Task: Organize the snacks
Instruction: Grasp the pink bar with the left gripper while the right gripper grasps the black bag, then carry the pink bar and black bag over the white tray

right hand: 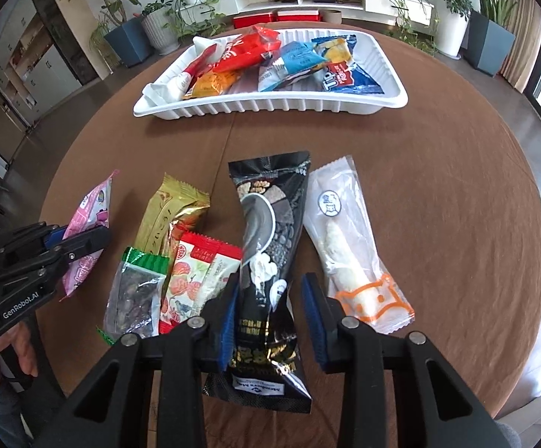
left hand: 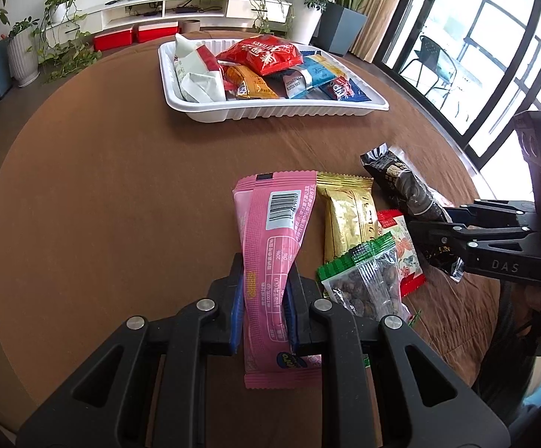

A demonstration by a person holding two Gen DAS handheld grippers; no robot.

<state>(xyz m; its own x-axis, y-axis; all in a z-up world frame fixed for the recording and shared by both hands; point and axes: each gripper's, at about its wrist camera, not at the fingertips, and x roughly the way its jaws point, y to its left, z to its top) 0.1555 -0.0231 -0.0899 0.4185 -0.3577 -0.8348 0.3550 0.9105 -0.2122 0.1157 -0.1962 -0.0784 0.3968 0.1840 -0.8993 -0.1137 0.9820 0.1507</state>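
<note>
Pink foil snack bar [left hand: 270,261] sits clamped in the left gripper [left hand: 265,298] while the right gripper [right hand: 270,321] straddles, unclosed, a black packet [right hand: 270,261], apparently bound for the far white tray [left hand: 270,114].

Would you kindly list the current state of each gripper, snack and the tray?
Left gripper: shut on pink packet.
Right gripper: open, straddling black packet.
Gold packet: lying on table.
White packet: lying on table.
White tray: partly filled with snacks.

Pink packet [left hand: 274,261] midsection hidden between jaws; black packet [right hand: 266,280] lower part behind blue pad; print unreadable.
</note>
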